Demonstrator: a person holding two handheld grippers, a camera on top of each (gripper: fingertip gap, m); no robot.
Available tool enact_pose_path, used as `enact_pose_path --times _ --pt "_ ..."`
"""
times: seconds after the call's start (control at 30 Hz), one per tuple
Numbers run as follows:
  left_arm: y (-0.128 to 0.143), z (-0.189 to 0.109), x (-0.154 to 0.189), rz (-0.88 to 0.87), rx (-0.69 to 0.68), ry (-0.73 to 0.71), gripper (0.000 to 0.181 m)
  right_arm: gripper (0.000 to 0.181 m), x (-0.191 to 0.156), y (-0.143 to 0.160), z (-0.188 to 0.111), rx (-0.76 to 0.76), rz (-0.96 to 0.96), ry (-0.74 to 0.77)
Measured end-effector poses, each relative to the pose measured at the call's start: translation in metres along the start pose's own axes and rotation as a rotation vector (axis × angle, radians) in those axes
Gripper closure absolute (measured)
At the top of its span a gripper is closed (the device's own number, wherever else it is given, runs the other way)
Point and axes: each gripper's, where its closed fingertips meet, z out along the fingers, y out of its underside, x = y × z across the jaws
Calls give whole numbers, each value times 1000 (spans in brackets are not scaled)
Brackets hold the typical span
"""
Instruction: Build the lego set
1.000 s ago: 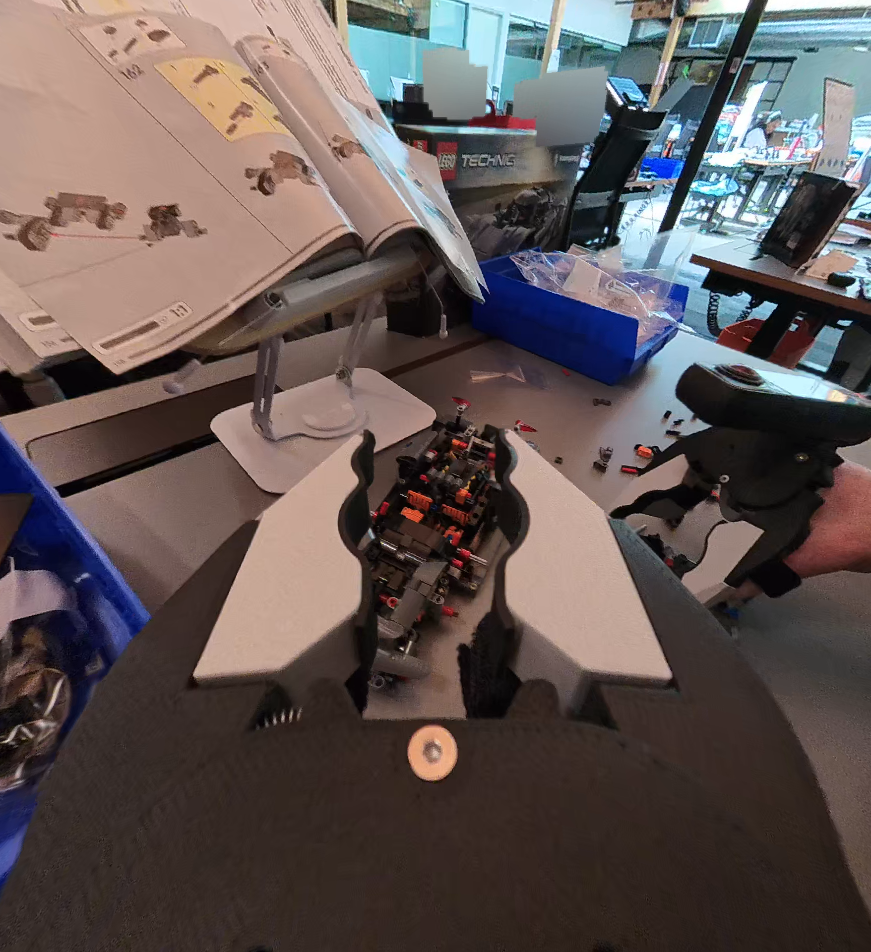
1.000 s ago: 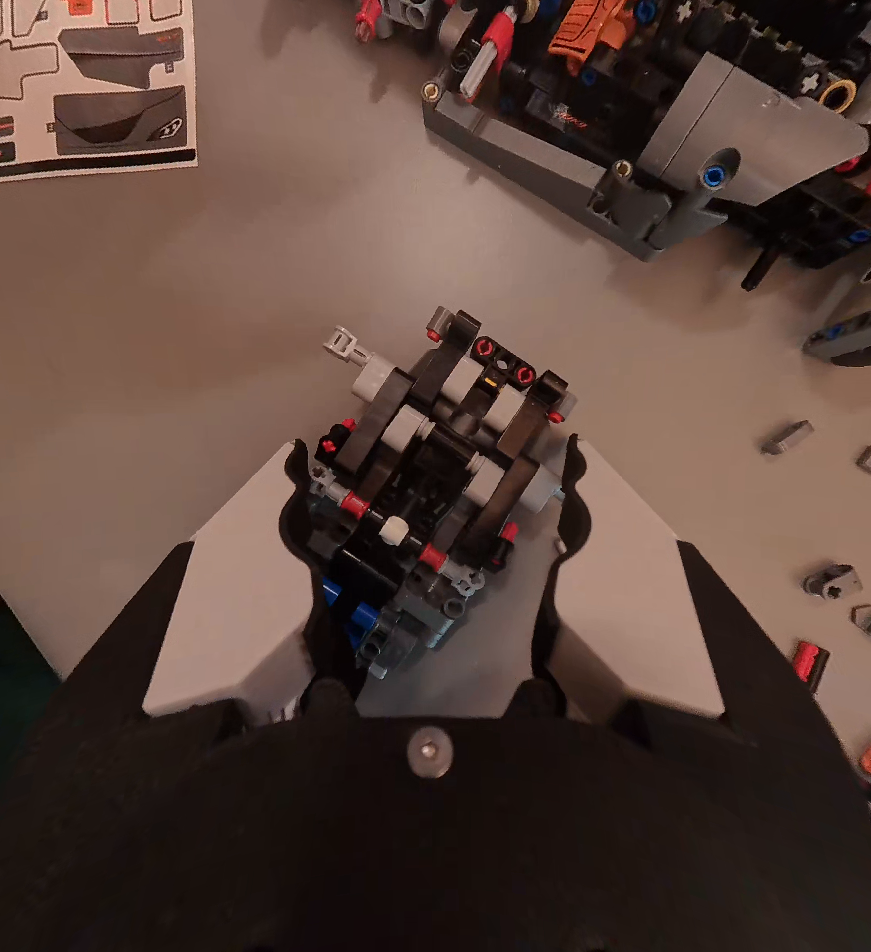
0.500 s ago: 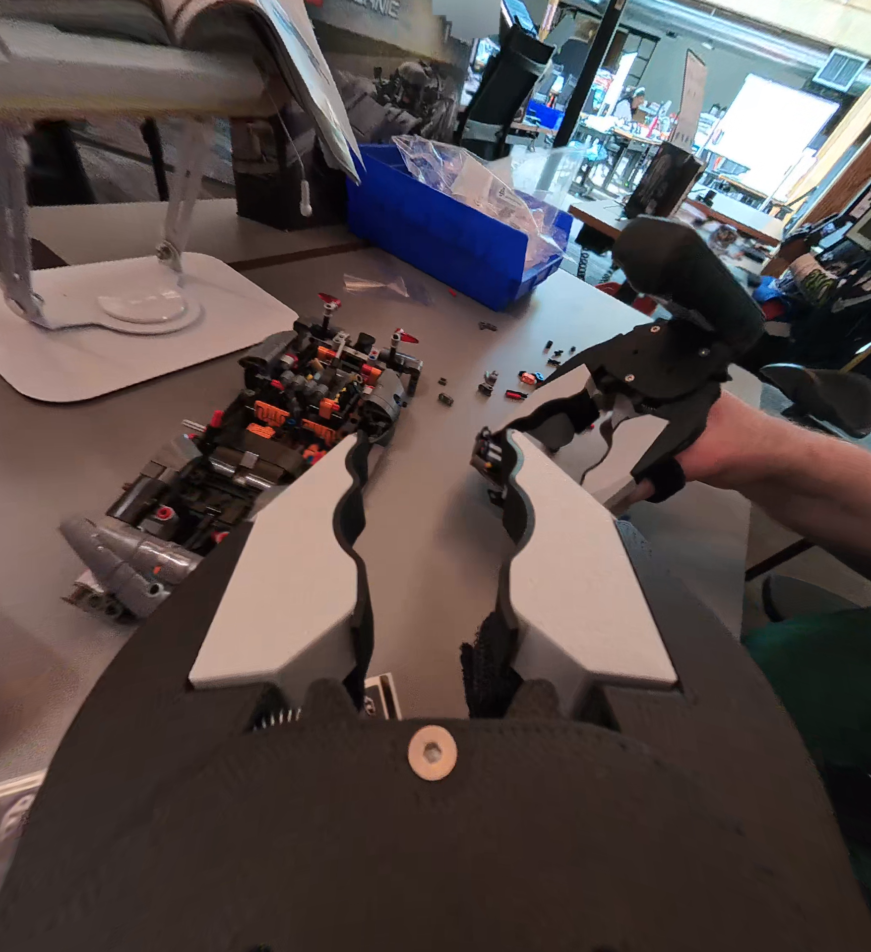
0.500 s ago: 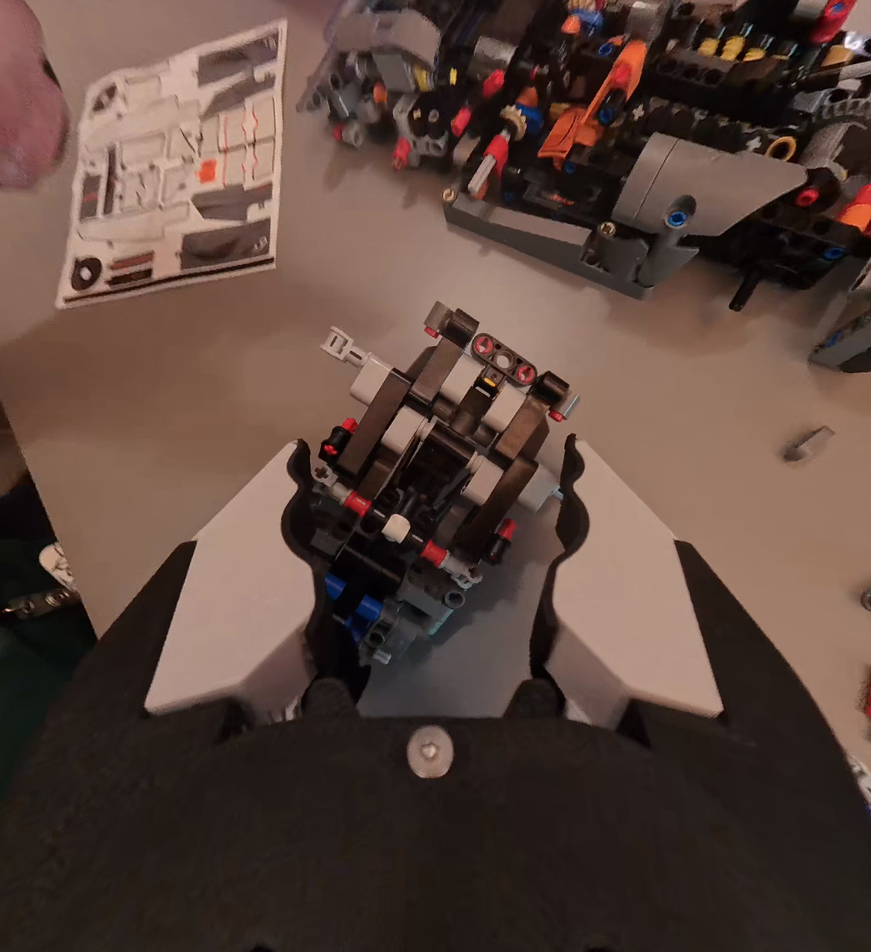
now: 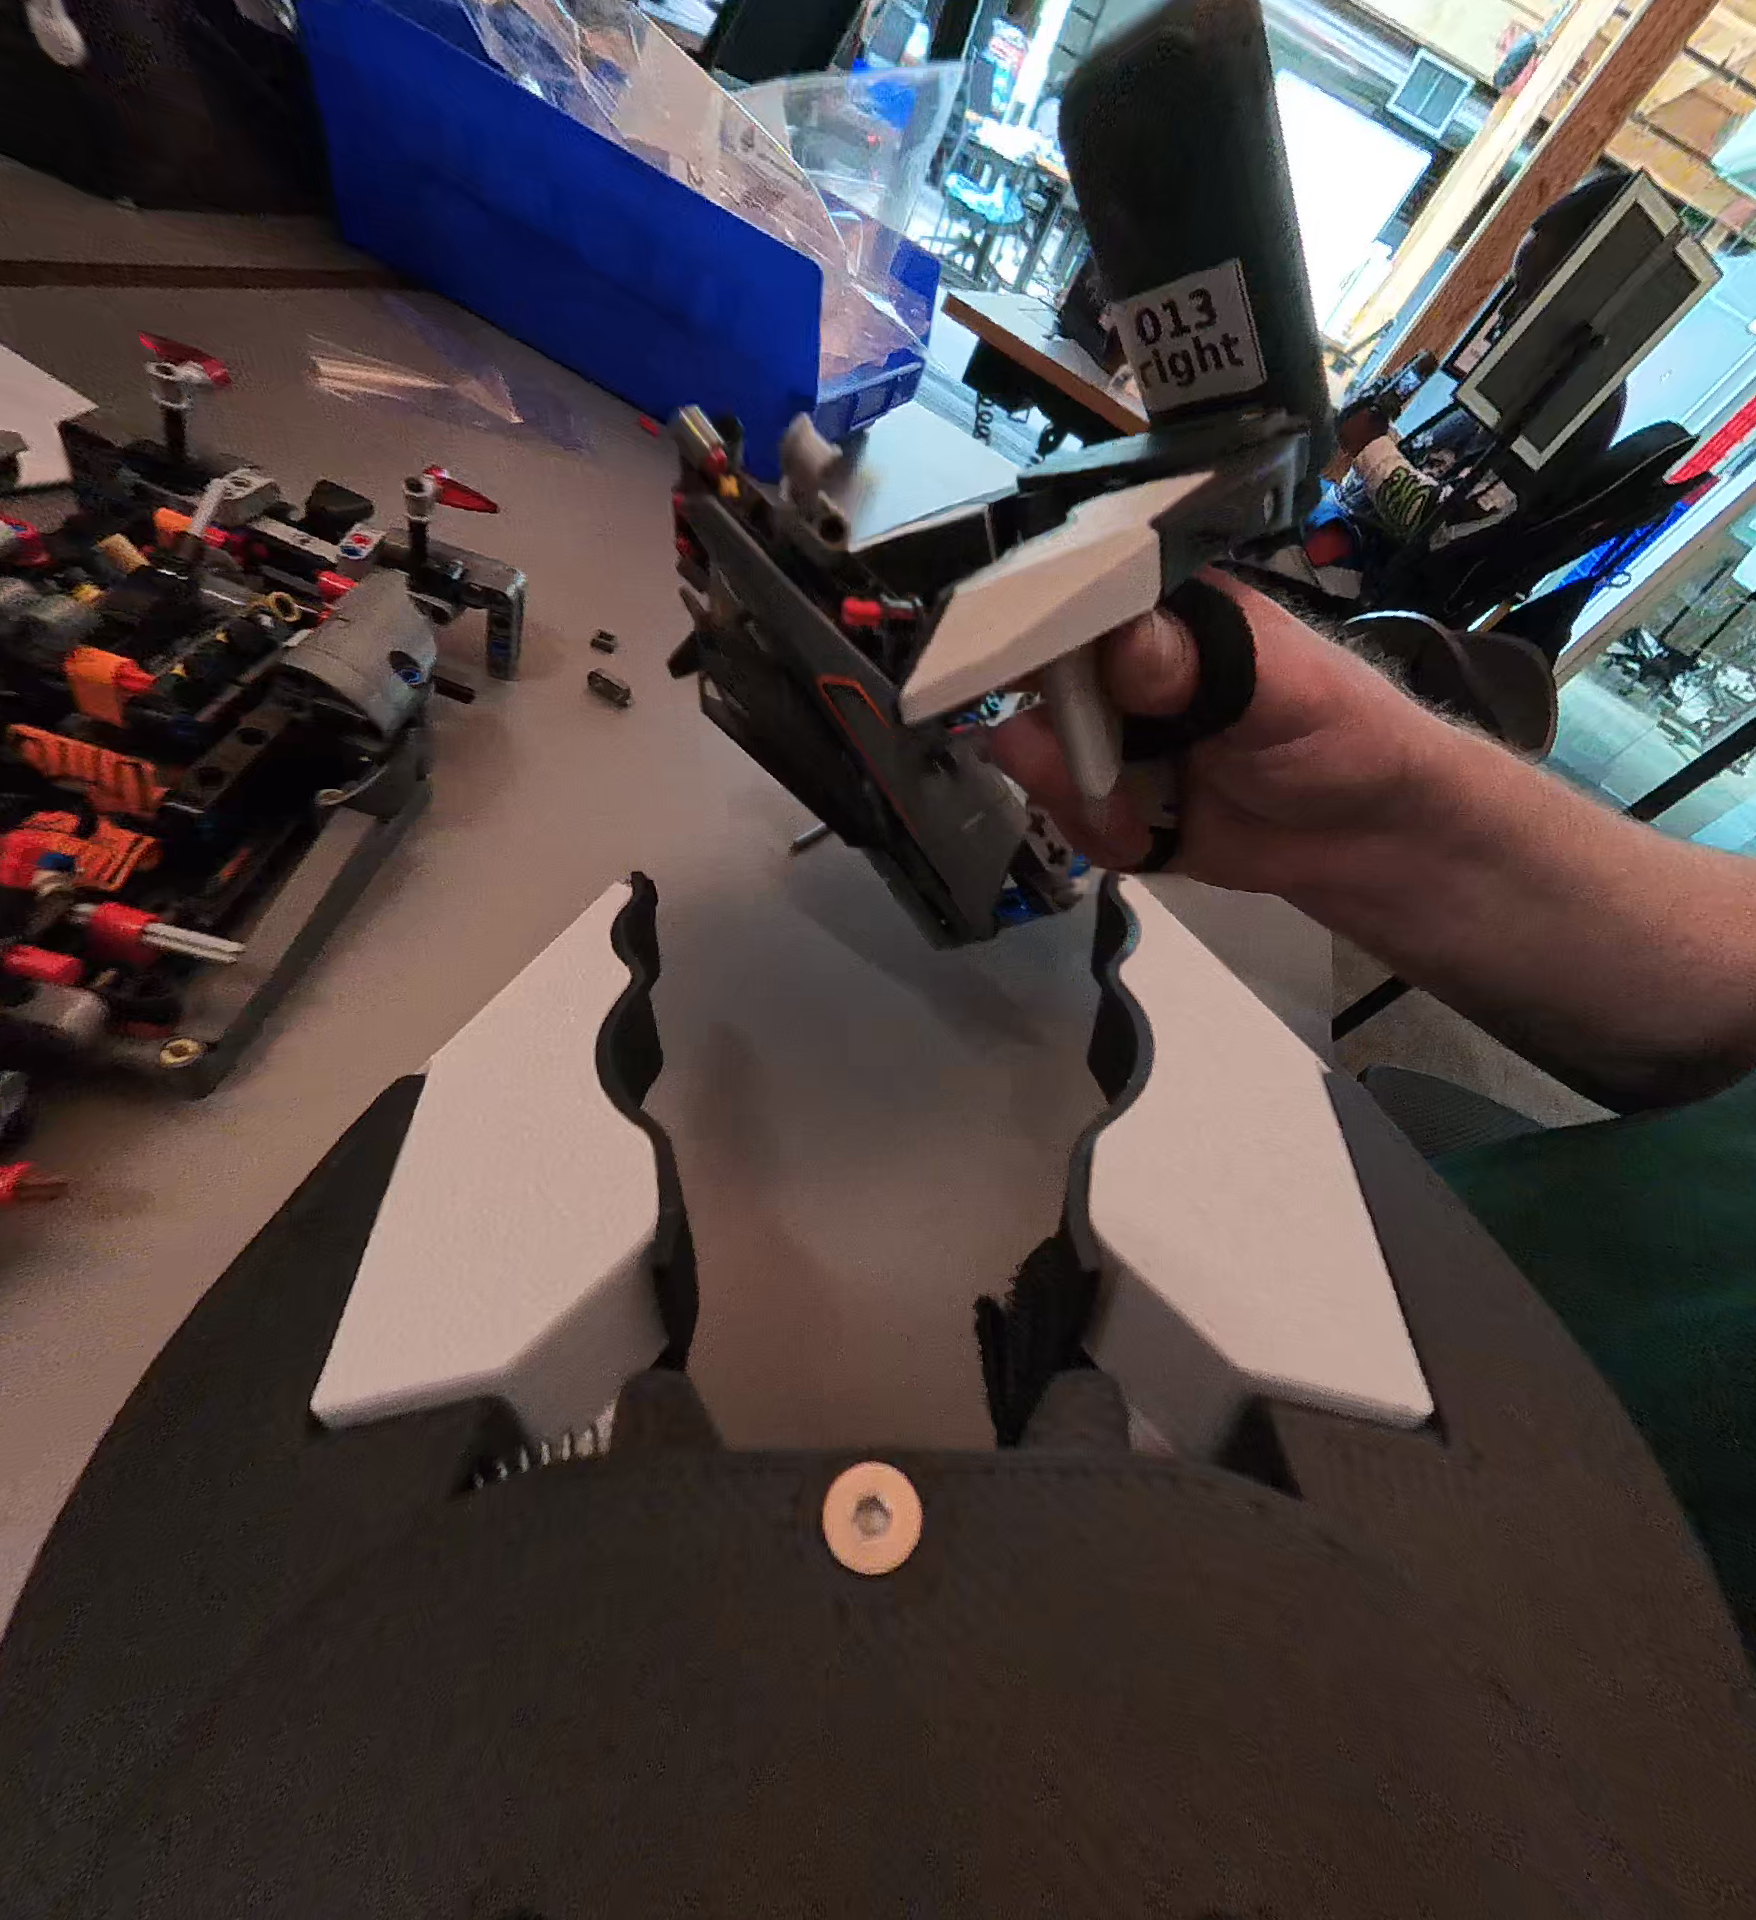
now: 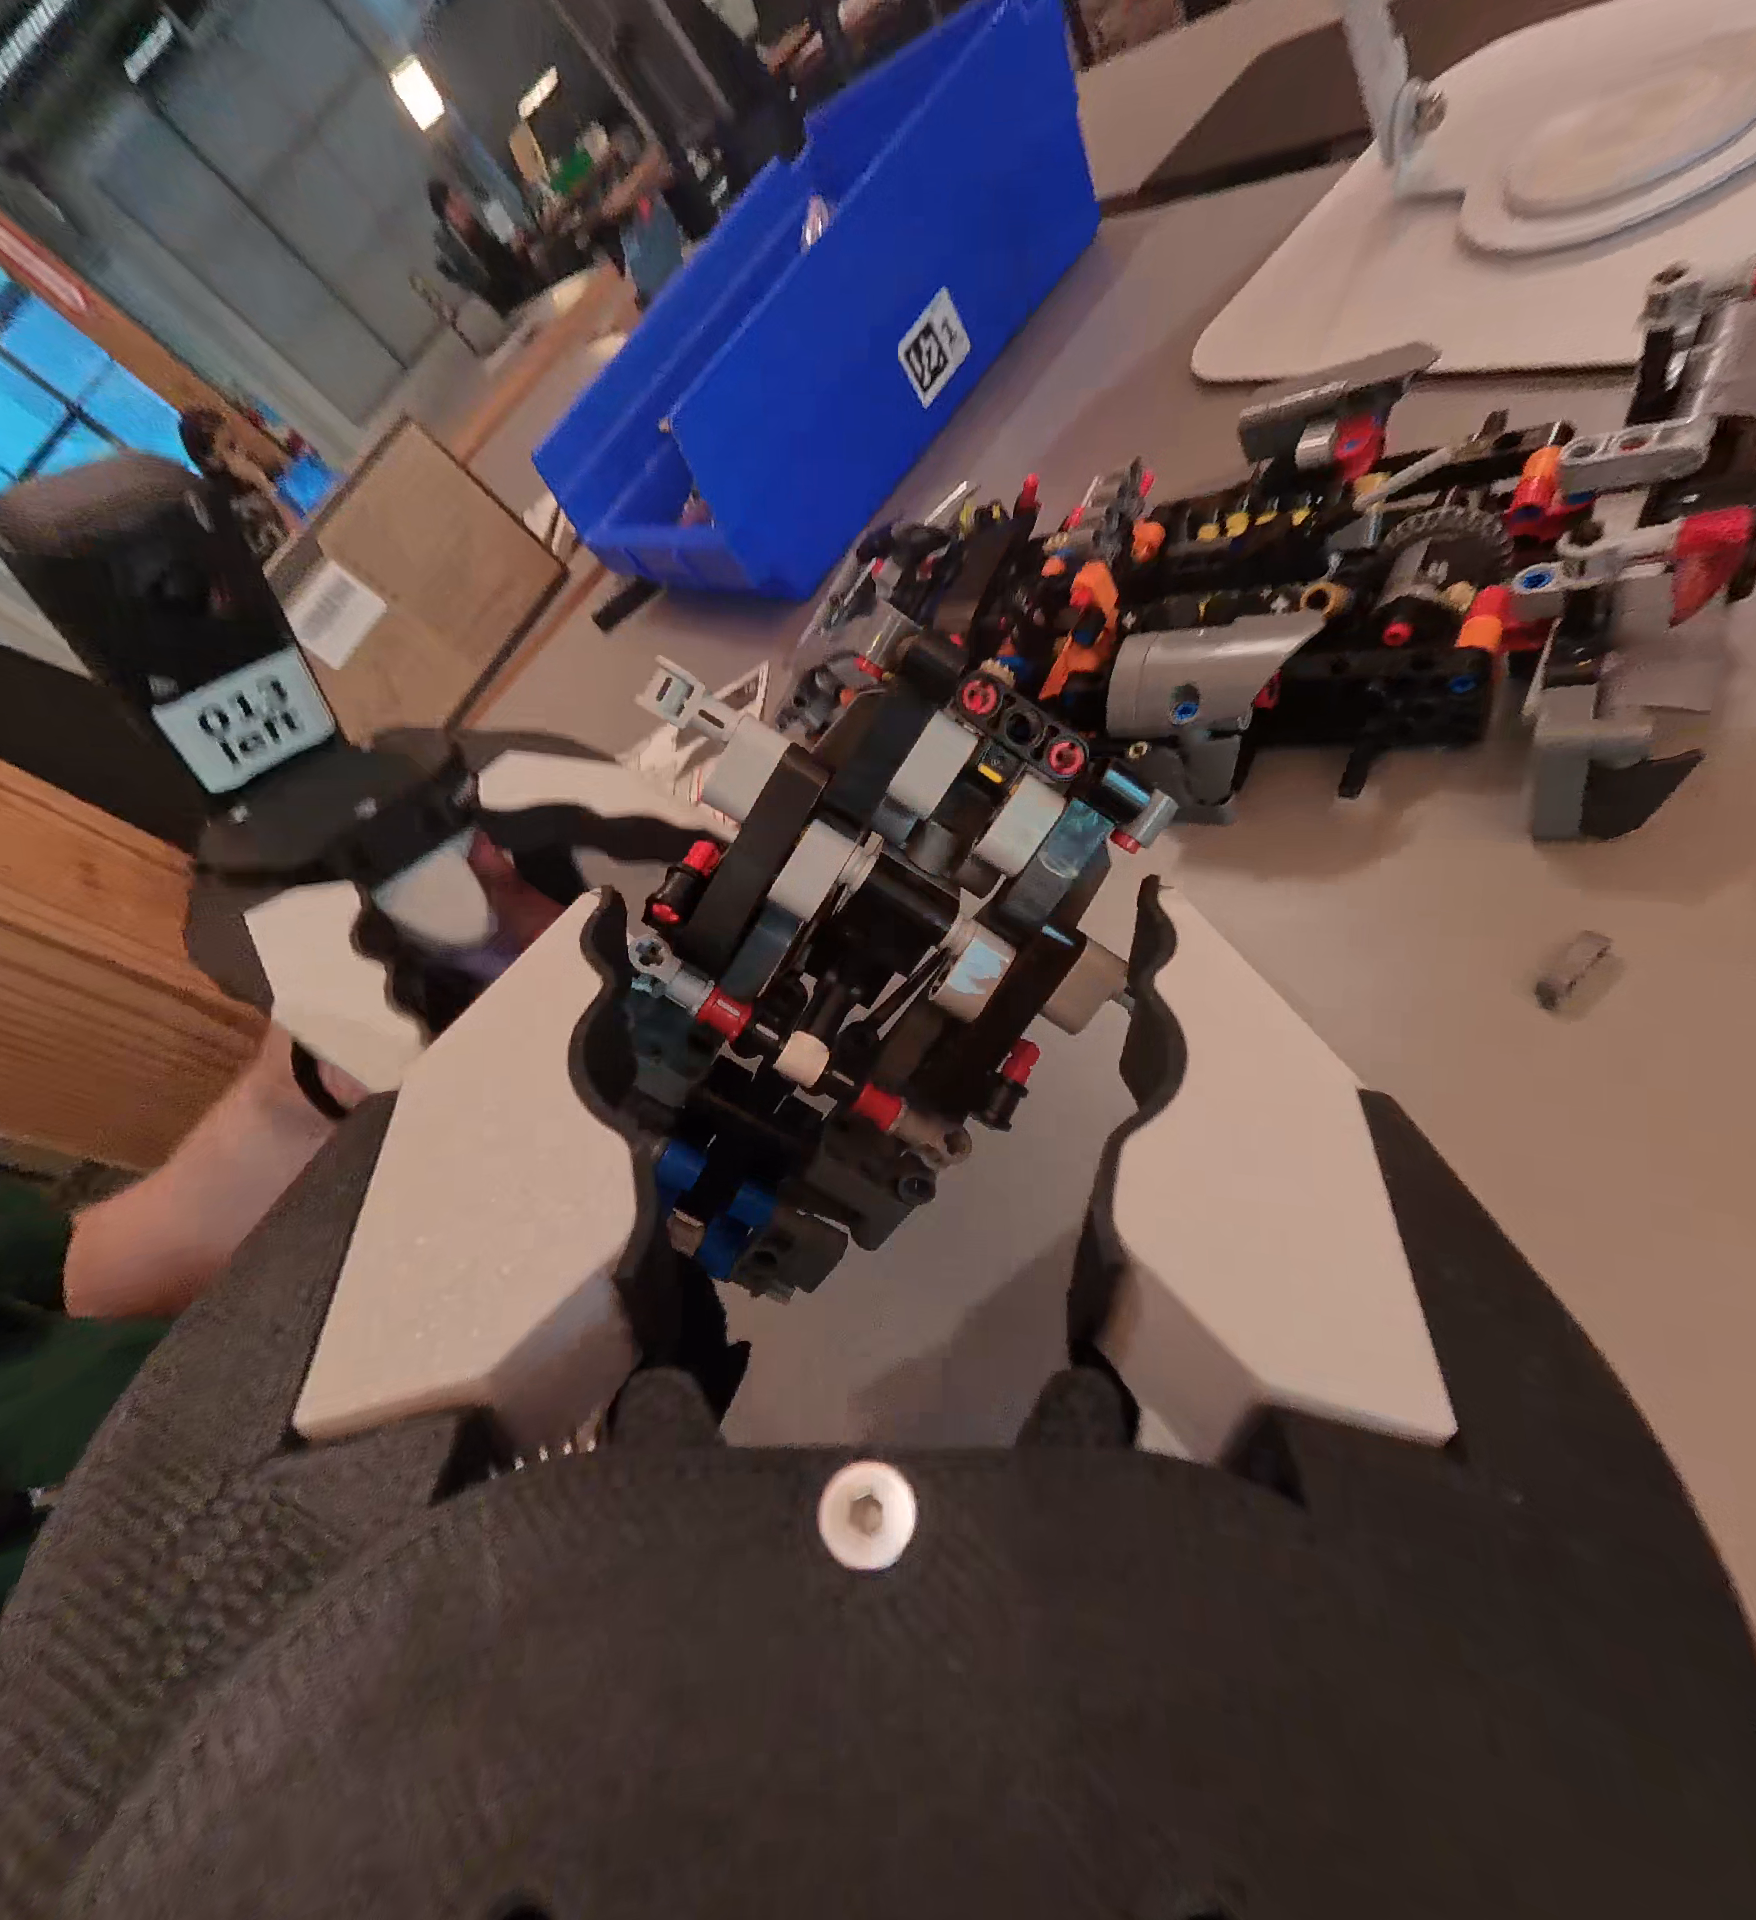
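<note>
Pinched in the right hand-held gripper, lifted above the tabletop: the small sub-assembly. Probably light, rigid, but brittle at pins; better held by the dark frame. Left hand-held gripper spread, empty. Beside, the car chassis.

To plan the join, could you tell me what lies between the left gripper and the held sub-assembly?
Nothing but bare grey table: in the left wrist view, the open left gripper faces the sub-assembly held by the right gripper.
</note>
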Motion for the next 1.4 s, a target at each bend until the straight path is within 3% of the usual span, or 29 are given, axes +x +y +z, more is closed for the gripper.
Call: enact_pose_path --times 0.2,0.43,0.73,0.87,0.97,1.4 --pt "0 29 15 76 33 -58 88 87 1 -22 -6 101 -7 39" --pt "-10 34 9 97 85 -115 106 86 -12 -30 1 128 -42 33" --pt "-17 27 19 112 145 -39 117 87 -23 -35 6 141 -52 -5" --pt "-24 19 29 -5 215 117 112 87 -29 -38 2 164 -53 -40" --pt "-30 13 30 -87 273 182 106 96 -32 -39 0 168 -87 -31" --pt "-31 15 30 -130 283 220 113 96 -38 -37 4 134 -135 -21"
